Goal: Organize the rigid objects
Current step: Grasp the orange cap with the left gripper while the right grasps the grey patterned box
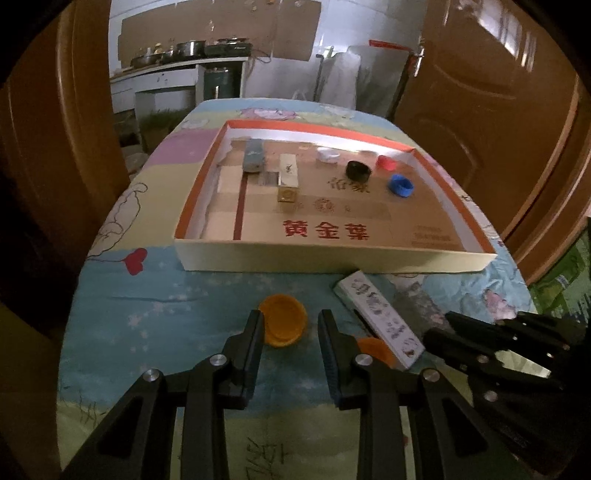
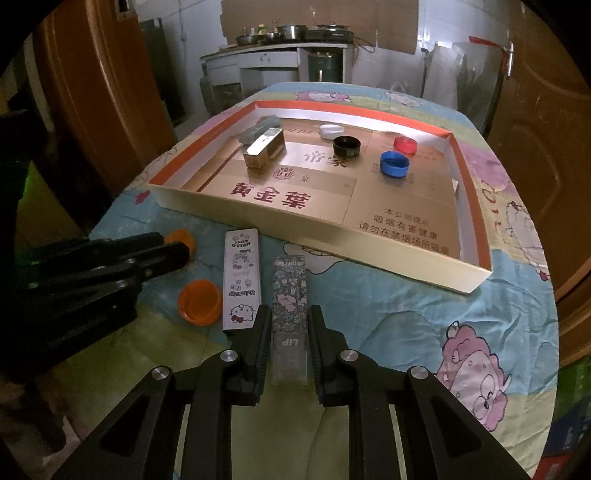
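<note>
The floral box (image 2: 290, 295) lies on the cloth (image 2: 388, 295) before the tray (image 2: 476, 273), clamped by the right gripper (image 2: 289, 325). The tray holds 2 boxes (image 2: 264, 147) and 4 caps (image 2: 394, 164). The left gripper (image 1: 290, 328), jaws apart, angles down beside an orange cap (image 1: 284, 319).

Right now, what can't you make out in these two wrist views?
- Second orange cap, left wrist view: mostly hidden behind the left gripper finger.
- Floral box, right wrist view: sides covered by right gripper fingers.
- Countertop pots: too small and dim to identify.
</note>
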The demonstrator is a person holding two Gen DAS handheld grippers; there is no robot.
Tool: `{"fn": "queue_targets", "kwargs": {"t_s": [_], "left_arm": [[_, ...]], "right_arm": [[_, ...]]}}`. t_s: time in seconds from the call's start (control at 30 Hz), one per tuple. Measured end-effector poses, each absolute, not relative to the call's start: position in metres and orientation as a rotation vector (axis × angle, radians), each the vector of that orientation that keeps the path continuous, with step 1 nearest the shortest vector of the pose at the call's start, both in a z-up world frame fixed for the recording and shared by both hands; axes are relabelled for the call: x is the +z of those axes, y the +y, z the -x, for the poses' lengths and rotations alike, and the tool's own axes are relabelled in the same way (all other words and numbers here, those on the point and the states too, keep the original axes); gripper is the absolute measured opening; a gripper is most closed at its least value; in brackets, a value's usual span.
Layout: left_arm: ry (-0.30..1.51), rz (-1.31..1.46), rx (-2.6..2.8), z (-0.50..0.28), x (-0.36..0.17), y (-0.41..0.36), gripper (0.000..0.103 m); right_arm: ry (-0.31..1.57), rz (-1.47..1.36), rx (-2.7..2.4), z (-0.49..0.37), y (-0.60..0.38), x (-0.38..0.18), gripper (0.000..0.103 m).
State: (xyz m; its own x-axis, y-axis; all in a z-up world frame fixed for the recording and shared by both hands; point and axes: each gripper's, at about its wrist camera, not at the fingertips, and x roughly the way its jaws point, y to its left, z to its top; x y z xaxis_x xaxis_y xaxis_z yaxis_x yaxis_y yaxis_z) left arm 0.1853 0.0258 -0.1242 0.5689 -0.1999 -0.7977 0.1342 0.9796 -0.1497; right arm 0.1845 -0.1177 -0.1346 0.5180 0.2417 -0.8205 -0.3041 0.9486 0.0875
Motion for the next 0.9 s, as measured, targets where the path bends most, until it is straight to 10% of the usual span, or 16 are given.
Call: {"fn": "queue_targets", "kwargs": {"t_s": [0.9], "left_arm": [[0.894, 0.223, -0.216, -0.182, -0.123, 0.054, 0.011]], "right_arm": [[0.968, 0.0, 0.334, -0.18, -0.132, -0.134, 0.02]]}}
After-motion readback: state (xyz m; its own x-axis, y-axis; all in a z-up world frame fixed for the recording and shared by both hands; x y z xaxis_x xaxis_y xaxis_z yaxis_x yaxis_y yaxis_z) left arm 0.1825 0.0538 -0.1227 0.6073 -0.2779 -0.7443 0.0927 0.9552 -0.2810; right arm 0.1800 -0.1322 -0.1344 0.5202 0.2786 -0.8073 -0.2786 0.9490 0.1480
